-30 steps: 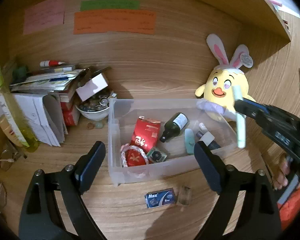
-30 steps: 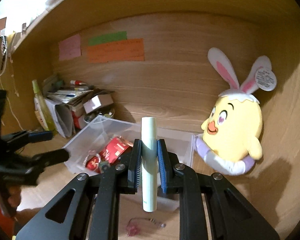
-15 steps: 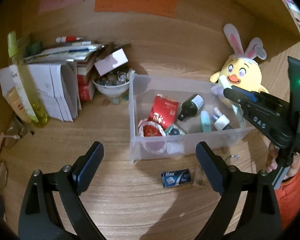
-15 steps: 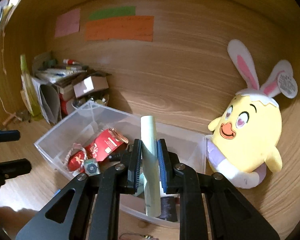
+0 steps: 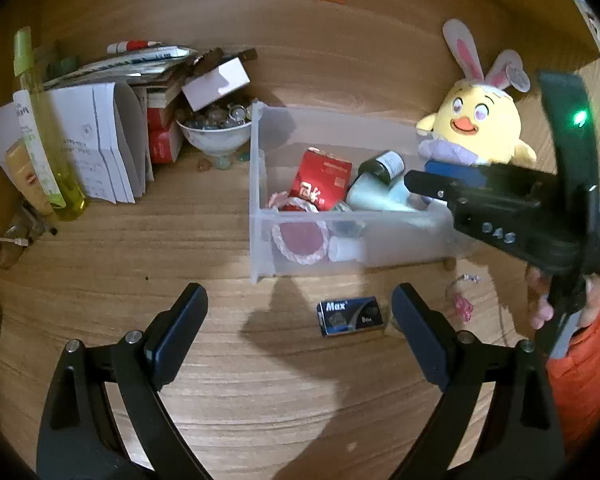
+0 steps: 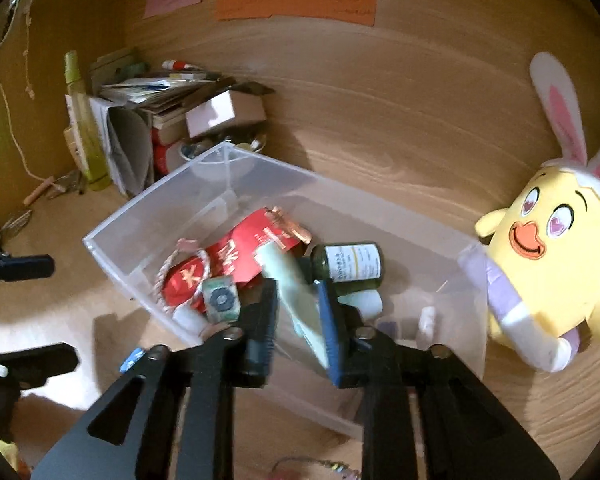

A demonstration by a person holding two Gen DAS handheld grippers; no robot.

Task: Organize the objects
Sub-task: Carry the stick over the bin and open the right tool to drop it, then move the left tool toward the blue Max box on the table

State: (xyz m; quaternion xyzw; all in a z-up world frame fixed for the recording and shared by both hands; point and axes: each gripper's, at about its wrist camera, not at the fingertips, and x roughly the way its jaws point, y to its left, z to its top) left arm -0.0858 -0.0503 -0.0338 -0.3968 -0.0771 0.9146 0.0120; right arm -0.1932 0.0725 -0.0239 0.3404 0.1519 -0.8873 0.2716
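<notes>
A clear plastic bin (image 5: 260, 184) (image 6: 112, 256) stands on the wooden desk. It holds a red packet (image 5: 320, 182) (image 6: 240, 252), a dark bottle (image 5: 384, 164) (image 6: 348, 266), a rope-edged red pouch (image 6: 184, 280) and other small items. My right gripper (image 6: 298, 300) is over the bin, its jaws slightly apart around a pale green tube (image 6: 296, 296) (image 5: 374, 198) that tilts down into the bin. My left gripper (image 5: 300, 312) is open and empty above the desk, in front of the bin.
A blue Max staples box (image 5: 350, 316) and a pink trinket (image 5: 462, 306) lie in front of the bin. A yellow bunny-eared plush (image 5: 476, 128) (image 6: 548, 264) stands right of it. A bowl of beads (image 5: 216, 128), stacked papers (image 5: 112, 136) and a green bottle (image 5: 40, 128) stand at left.
My right gripper moved down over the bin with the tube, and its jaws have widened as the tube tilts into the bin. My left gripper drew back from the bin.
</notes>
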